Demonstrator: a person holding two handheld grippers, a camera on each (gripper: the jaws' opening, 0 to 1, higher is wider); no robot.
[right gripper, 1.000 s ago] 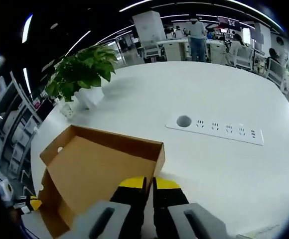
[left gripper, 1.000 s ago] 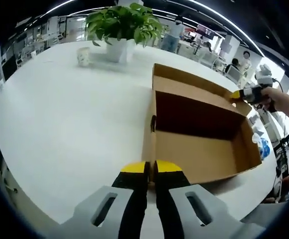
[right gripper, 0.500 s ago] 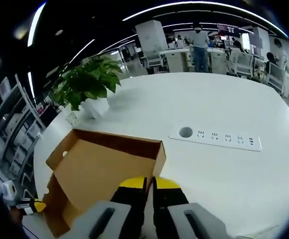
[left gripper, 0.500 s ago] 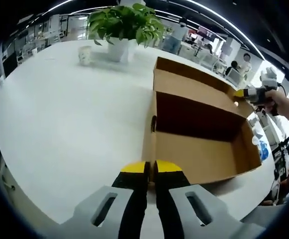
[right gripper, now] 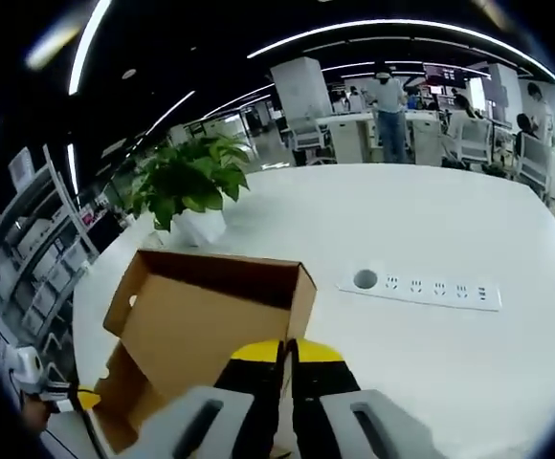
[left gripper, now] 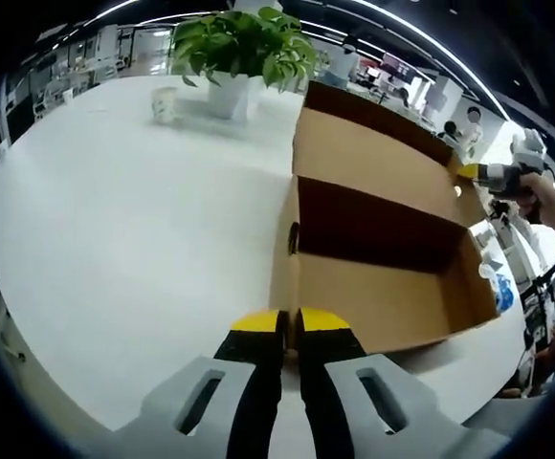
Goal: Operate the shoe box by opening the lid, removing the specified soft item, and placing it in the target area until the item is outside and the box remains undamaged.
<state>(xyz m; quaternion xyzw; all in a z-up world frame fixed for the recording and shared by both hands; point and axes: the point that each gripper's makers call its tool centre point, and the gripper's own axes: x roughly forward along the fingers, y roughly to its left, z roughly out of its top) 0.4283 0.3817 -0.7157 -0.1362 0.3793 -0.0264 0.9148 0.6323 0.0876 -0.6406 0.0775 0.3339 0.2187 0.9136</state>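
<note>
Lid (left gripper: 373, 153) has lifted higher, pinched in right gripper (left gripper: 471, 173) jaws.

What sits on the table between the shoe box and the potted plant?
Nothing: in the left gripper view, bare white table separates the shoe box from the potted plant; a small cup stands aside.

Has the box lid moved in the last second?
Yes. In the left gripper view the lid has swung up: its far edge now reaches beside the potted plant, pulled by the right tongs.
</note>
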